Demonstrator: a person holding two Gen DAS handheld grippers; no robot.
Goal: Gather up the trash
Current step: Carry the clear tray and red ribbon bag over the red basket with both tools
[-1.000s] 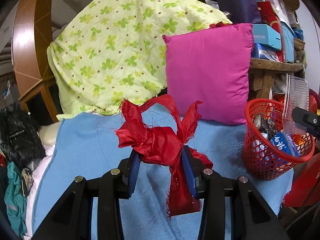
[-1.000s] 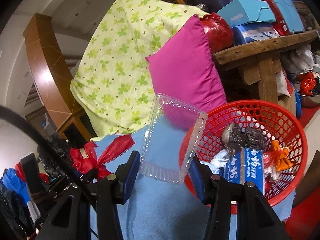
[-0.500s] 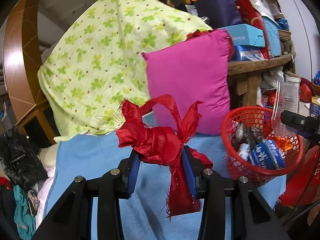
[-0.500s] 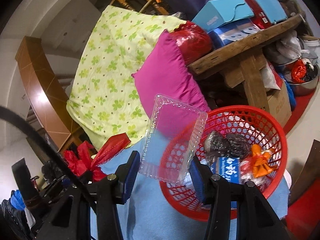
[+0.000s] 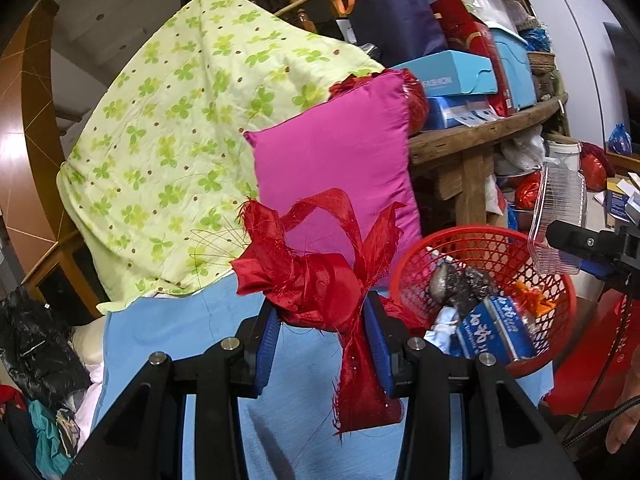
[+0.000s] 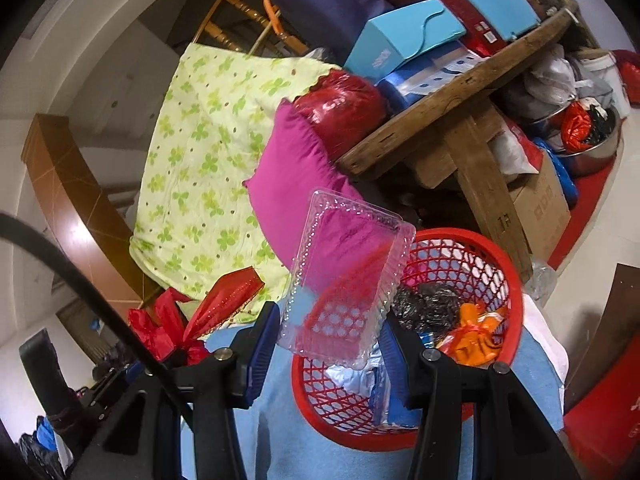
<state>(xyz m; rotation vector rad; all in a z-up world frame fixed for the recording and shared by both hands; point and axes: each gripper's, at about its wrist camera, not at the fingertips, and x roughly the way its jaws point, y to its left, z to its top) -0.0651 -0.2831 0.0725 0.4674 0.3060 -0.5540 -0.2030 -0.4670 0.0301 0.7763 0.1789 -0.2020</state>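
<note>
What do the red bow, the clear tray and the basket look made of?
Red bow: shiny woven fabric ribbon, probably synthetic; its edges fray into threads. Clear tray: thin glossy transparent plastic; the cushion shows through it. Red basket: moulded plastic lattice.

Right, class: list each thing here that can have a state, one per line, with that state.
Left gripper: shut on the red ribbon bow.
Red ribbon bow: held, frayed tail hanging.
Right gripper: shut on the clear plastic tray.
Clear plastic tray: empty, held tilted at the basket's edge.
Red basket: upright, partly filled with trash.
</note>
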